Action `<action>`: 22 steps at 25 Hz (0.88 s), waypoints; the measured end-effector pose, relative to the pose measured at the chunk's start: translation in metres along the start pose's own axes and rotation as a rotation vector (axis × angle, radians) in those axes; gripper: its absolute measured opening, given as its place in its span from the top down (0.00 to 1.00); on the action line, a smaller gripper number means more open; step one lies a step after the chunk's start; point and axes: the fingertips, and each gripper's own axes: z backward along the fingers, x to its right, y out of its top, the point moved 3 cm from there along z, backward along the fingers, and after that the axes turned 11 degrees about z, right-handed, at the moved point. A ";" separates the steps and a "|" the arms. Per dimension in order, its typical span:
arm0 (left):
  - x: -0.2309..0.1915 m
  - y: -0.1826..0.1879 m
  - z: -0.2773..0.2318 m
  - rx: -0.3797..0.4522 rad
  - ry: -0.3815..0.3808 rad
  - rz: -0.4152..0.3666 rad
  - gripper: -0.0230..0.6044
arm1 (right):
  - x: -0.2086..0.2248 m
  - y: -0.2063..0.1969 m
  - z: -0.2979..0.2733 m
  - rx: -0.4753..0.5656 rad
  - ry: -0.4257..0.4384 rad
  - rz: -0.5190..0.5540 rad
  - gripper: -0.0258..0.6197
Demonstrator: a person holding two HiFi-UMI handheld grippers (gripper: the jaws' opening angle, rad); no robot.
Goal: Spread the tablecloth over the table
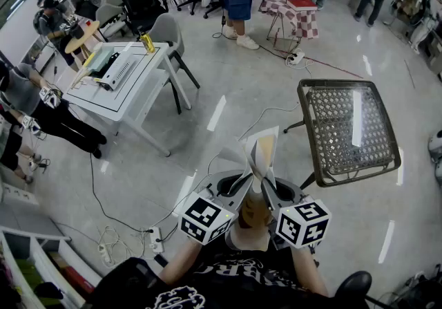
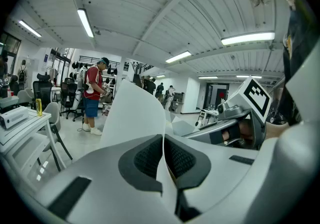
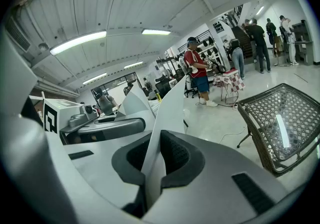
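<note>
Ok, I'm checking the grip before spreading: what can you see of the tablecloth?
The tablecloth is a thin, plain white sheet, creased and standing up in pointed folds. The left gripper and right gripper each pinch it between shut jaws, close together, holding it in the air beside the wicker table, not yet over it.

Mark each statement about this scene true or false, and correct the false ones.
1. The left gripper is shut on the white tablecloth. True.
2. The right gripper is open and empty. False: it is also shut on the white tablecloth.
3. The white tablecloth covers the woven table. False: the table's top is bare.
4. The woven table stands at the right of the head view. True.
</note>
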 end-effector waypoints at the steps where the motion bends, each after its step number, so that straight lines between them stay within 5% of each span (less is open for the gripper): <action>1: -0.002 0.000 0.000 0.001 -0.001 0.000 0.93 | 0.000 0.000 -0.002 0.000 -0.001 -0.001 0.93; 22: -0.058 0.003 0.021 0.016 -0.060 0.007 0.93 | -0.023 0.001 -0.051 0.012 -0.058 -0.064 0.93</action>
